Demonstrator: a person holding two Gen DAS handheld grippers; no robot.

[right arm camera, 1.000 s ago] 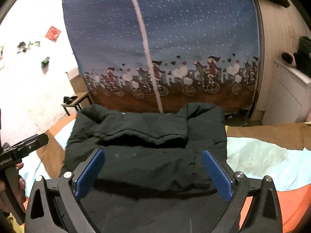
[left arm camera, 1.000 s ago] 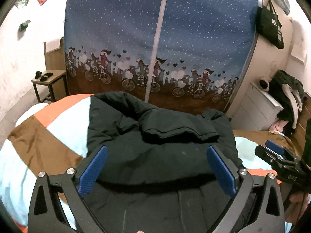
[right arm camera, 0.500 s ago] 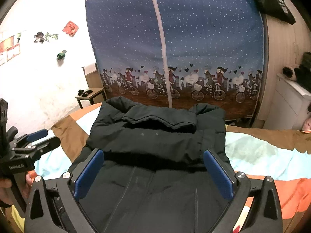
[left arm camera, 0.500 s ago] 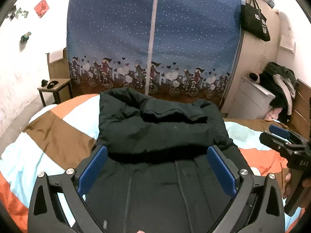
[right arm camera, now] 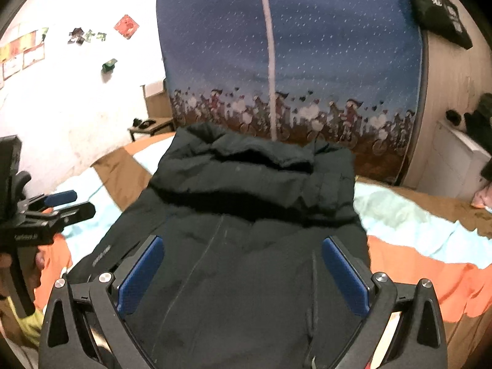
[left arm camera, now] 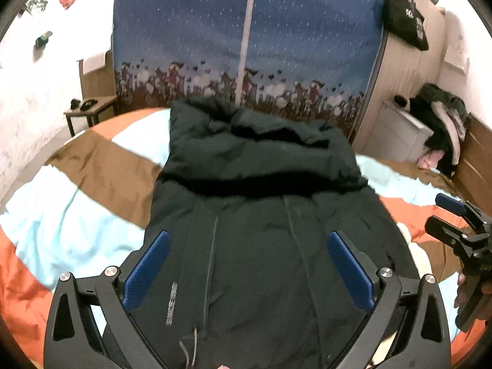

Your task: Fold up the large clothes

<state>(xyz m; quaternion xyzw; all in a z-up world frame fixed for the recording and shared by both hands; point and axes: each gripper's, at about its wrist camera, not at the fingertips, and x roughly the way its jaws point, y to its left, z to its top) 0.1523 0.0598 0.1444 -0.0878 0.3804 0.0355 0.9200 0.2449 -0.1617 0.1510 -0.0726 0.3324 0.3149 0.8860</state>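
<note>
The left gripper (left arm camera: 246,264) and right gripper (right arm camera: 243,270) hover with blue-padded jaws spread wide, holding nothing, above a dark padded jacket (left arm camera: 255,215) lying partly folded on a striped orange, brown and pale-blue bedspread (left arm camera: 77,203); beyond hangs a blue dotted curtain (left arm camera: 246,30).

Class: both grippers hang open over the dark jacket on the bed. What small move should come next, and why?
Probably lower both to the near hem and pinch it: the left gripper and right gripper hold nothing, and the jacket has only its far end folded over.
</note>
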